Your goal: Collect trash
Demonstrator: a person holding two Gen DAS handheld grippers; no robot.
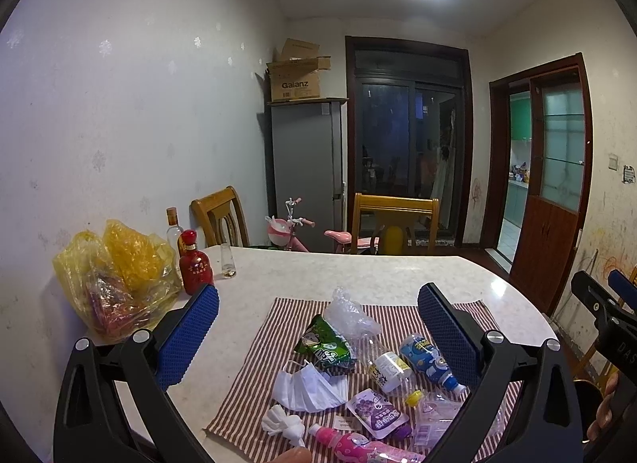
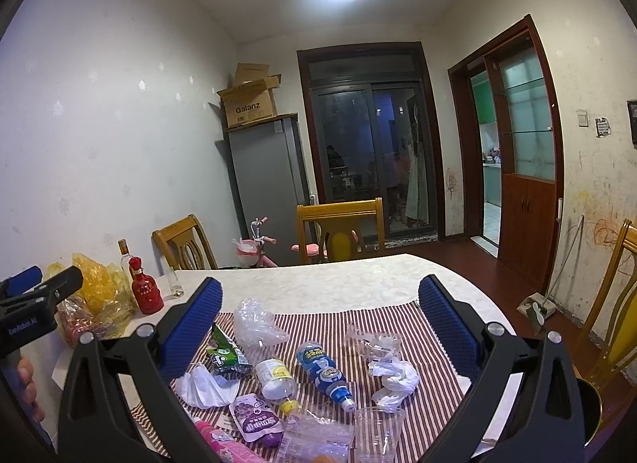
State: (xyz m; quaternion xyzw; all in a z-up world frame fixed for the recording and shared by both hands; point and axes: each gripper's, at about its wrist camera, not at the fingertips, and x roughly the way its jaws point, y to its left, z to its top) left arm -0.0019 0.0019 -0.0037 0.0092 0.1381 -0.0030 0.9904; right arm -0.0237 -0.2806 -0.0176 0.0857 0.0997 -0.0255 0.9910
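Trash lies on a red-striped cloth (image 1: 254,359) (image 2: 398,319): a green snack wrapper (image 1: 324,345) (image 2: 227,353), a white face mask (image 1: 308,385) (image 2: 203,385), a blue bottle (image 1: 428,359) (image 2: 324,373), a clear bottle (image 1: 384,367) (image 2: 276,377), a purple pouch (image 1: 376,413) (image 2: 254,417), a pink bottle (image 1: 350,443), crumpled plastic (image 1: 350,315) (image 2: 254,321), tissue (image 2: 392,377) and a clear cup (image 2: 376,429). My left gripper (image 1: 318,303) is open and empty above them. My right gripper (image 2: 320,297) is open and empty too.
The cloth lies on a marble table (image 1: 358,268). A yellow plastic bag (image 1: 115,276), a red bottle (image 1: 195,264), a clear bottle and a small glass (image 1: 227,262) stand at its left. Wooden chairs (image 1: 394,220) surround it. A dustpan (image 2: 537,305) lies on the floor.
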